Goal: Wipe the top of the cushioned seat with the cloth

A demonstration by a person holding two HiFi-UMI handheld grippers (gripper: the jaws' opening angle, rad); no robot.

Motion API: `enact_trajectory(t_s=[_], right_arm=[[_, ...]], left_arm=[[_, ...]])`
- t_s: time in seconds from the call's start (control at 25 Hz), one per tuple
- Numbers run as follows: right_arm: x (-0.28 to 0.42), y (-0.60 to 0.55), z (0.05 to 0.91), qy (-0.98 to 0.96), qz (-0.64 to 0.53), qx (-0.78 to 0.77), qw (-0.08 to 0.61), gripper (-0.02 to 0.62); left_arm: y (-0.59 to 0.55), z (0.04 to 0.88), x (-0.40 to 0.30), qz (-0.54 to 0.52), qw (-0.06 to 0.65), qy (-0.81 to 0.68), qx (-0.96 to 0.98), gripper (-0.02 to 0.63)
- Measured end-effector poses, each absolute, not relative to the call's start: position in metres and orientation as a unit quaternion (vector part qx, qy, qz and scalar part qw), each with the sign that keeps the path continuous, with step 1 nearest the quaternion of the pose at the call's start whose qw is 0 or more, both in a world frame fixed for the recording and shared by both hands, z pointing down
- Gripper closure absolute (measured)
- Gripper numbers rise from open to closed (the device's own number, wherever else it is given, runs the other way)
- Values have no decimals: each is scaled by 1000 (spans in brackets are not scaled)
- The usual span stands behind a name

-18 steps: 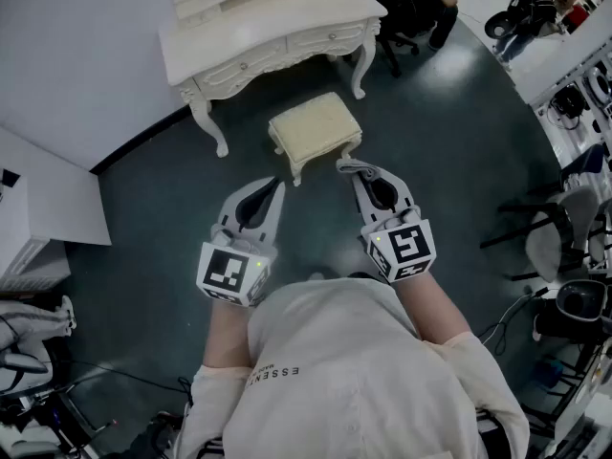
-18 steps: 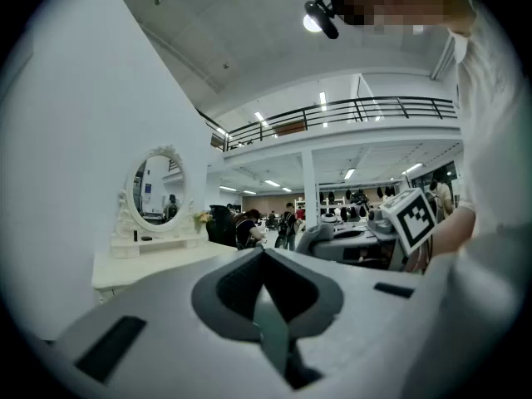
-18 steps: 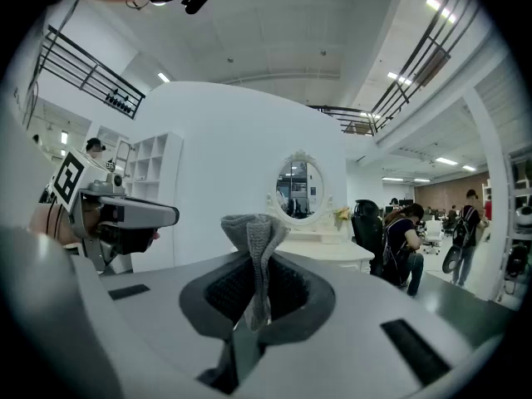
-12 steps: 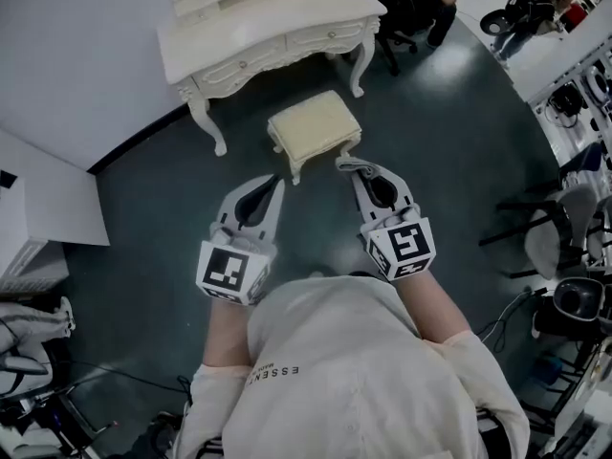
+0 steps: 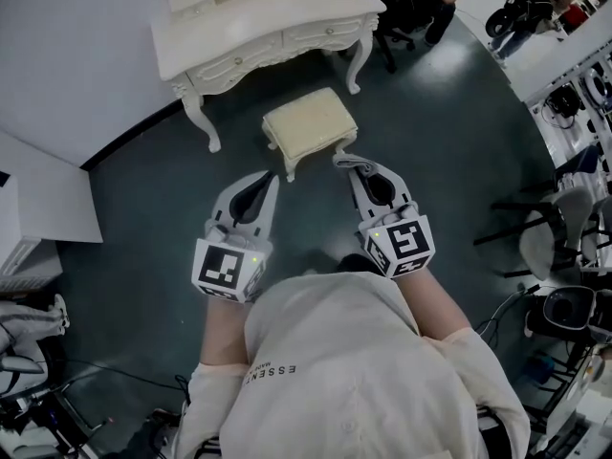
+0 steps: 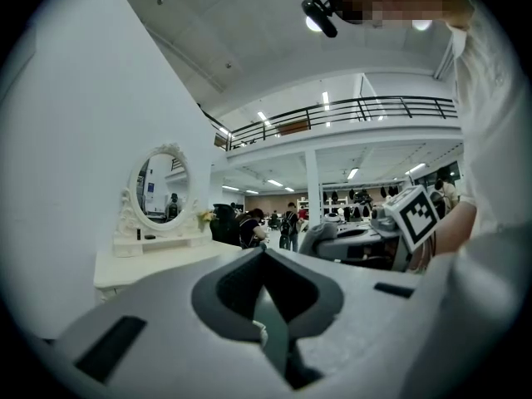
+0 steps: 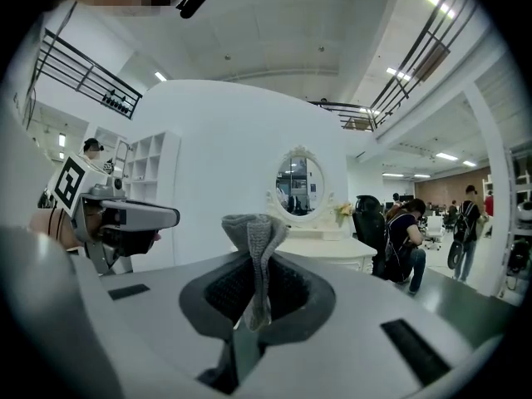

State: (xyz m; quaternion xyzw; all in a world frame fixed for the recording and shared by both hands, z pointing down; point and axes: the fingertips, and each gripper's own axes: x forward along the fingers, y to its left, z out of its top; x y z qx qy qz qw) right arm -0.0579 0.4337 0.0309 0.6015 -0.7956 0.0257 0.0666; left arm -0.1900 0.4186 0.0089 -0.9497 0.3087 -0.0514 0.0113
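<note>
The cushioned seat (image 5: 309,124) is a small cream stool standing on the dark floor in front of the dressing table, seen in the head view. My right gripper (image 5: 347,163) is shut on a grey knitted cloth (image 7: 253,243), whose folded end (image 5: 352,163) sticks out past the jaw tips, just short of the stool's near right corner. My left gripper (image 5: 274,178) is shut with nothing in it, a little nearer than the stool's near left leg. Both grippers are held level, side by side, off the stool.
A cream dressing table (image 5: 268,29) with an oval mirror (image 7: 295,181) stands behind the stool against a white wall. Office chairs (image 5: 564,228) and equipment crowd the right side. A white cabinet (image 5: 38,199) is at left. People sit further off (image 7: 403,231).
The head view has shifted slightly, so stool and table sit a little further left and up. Both grippers keep their pose and stay shut.
</note>
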Motion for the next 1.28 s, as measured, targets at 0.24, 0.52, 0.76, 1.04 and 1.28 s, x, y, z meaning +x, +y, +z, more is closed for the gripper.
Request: enact_trajectory(t_s=[0.24, 0.52, 0.76, 1.04, 1.28], right_arm=[[-39, 402, 54, -808, 46, 583, 74, 566], [-1, 320, 66, -840, 47, 534, 84, 566], [49, 236, 73, -874, 55, 473, 95, 566], [97, 152, 100, -899, 82, 411, 123, 566], [103, 100, 136, -915, 99, 361, 154, 566]], left_arm=[[394, 33, -182, -72, 8, 341, -937, 604], [329, 43, -139, -85, -10, 391, -917, 604], [263, 48, -84, -101, -19, 448, -888, 604], [192, 64, -30, -105, -35, 503, -857, 604], [142, 89, -25, -79, -56, 548, -831, 604]])
